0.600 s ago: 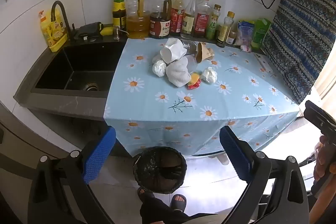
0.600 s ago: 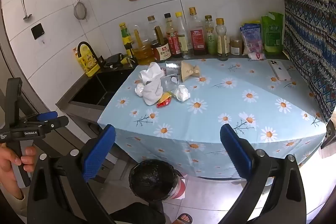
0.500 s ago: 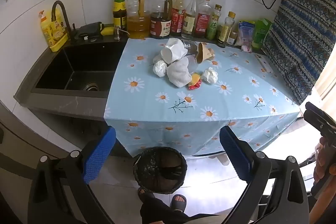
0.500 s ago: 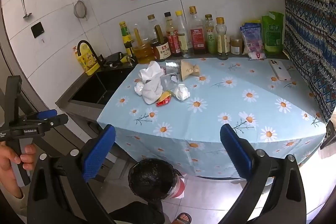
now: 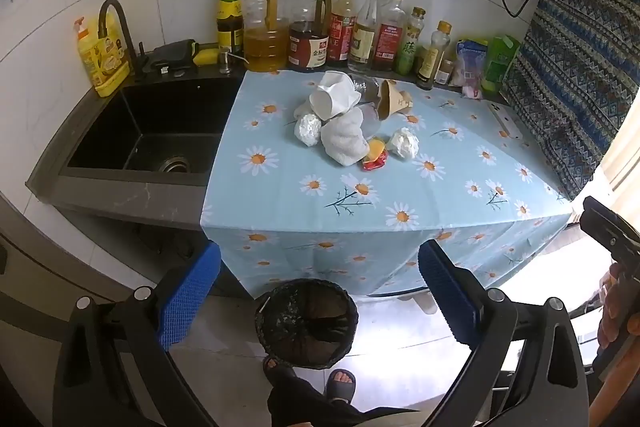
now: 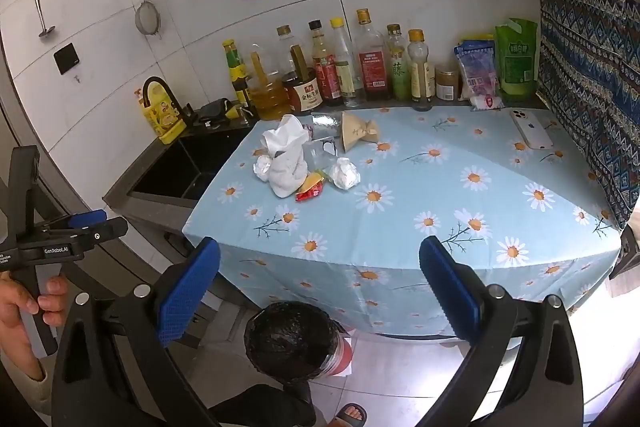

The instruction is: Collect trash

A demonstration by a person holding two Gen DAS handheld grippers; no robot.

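Both the left gripper (image 5: 318, 291) and the right gripper (image 6: 319, 289) stand spread to full width, their ribbed blue pads gripping nothing, above a round bin (image 5: 306, 323) lined with a glossy black bag on the near floor. The trash lies heaped at the far left of the daisy-print tablecloth (image 5: 400, 187): a crumpled white paper towel (image 5: 344, 141), two foil balls (image 5: 308, 129), a crushed white cup (image 5: 334, 99), a brown paper cone (image 5: 392, 103) and a red-and-yellow wrapper (image 5: 375, 155). Glass sauce bottles (image 6: 344, 67) line the far tiled wall; a matte black sink (image 5: 148, 131) lies left.
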